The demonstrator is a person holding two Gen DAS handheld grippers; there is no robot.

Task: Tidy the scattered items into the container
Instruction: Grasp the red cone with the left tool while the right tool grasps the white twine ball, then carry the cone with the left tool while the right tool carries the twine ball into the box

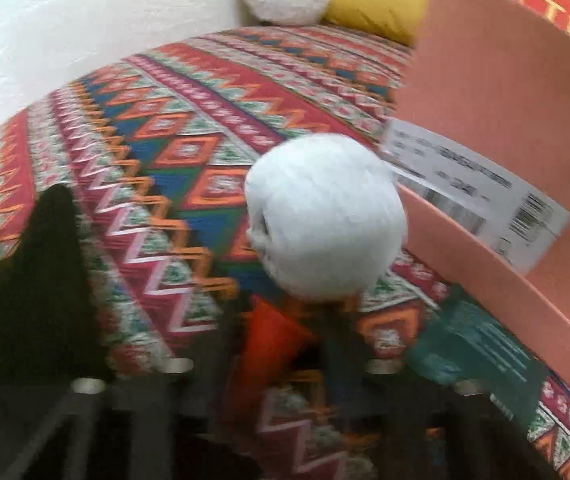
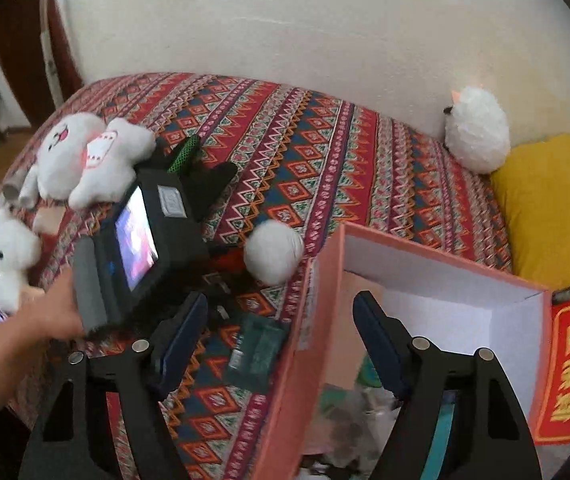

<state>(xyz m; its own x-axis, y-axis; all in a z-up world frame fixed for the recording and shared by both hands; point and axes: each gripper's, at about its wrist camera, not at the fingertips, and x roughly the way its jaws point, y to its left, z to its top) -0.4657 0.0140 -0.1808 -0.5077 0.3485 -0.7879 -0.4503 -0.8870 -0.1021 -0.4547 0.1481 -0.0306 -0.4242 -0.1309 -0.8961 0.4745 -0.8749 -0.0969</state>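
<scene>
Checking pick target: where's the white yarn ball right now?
The white yarn ball sits on the patterned bedspread, just outside the pink cardboard box, ahead of the left gripper; the left wrist view shows it centre-frame.

the right gripper (image 2: 281, 344) is low in its own view, its two dark blue-padded fingers (image 2: 181, 340) spread wide apart with nothing between them. the left gripper (image 2: 221, 256) reaches in from the left side of that view, held in a bare hand (image 2: 45, 316) with the forearm trailing toward the lower left. its finger state cannot be read; its own view is blurred.
</scene>
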